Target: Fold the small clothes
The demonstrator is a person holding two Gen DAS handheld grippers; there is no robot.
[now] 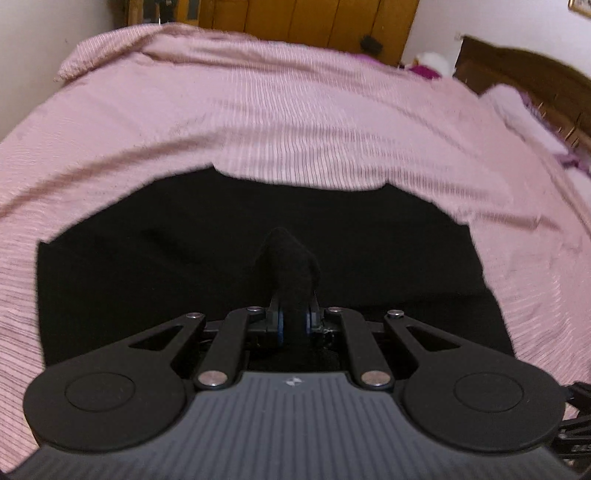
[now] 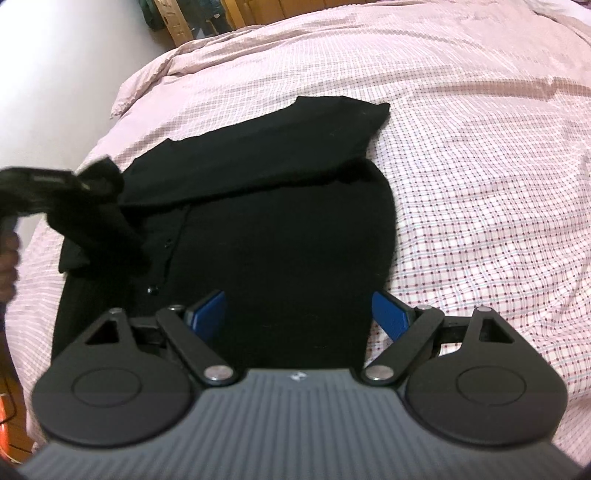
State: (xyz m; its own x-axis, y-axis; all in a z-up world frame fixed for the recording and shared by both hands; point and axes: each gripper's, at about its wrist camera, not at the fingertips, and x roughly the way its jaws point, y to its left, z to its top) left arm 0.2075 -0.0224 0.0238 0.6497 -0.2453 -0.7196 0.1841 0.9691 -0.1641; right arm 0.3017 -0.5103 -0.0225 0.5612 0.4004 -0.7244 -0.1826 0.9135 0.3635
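A black buttoned garment point(image 2: 258, 229) lies spread on the pink checked bedspread point(image 2: 480, 166), its upper part folded across. In the left wrist view the same garment point(image 1: 184, 258) fills the lower middle. My left gripper point(image 1: 293, 317) is shut on a bunched bit of its black cloth, which sticks up between the blue pads. From the right wrist view, that left gripper point(image 2: 85, 184) shows blurred at the left, lifting a strip of the cloth, with a hand point(image 2: 7, 266) on its handle. My right gripper point(image 2: 299, 314) stands open just over the garment's near part, nothing between its blue pads point(image 2: 391, 314).
The bedspread point(image 1: 295, 110) runs far to the wooden wardrobe point(image 1: 314, 18) and to a dark headboard point(image 1: 535, 81) at the right with pillows point(image 1: 517, 107). A white wall point(image 2: 55, 74) borders the bed's left side. An orange thing point(image 2: 5, 428) shows beside the bed at lower left.
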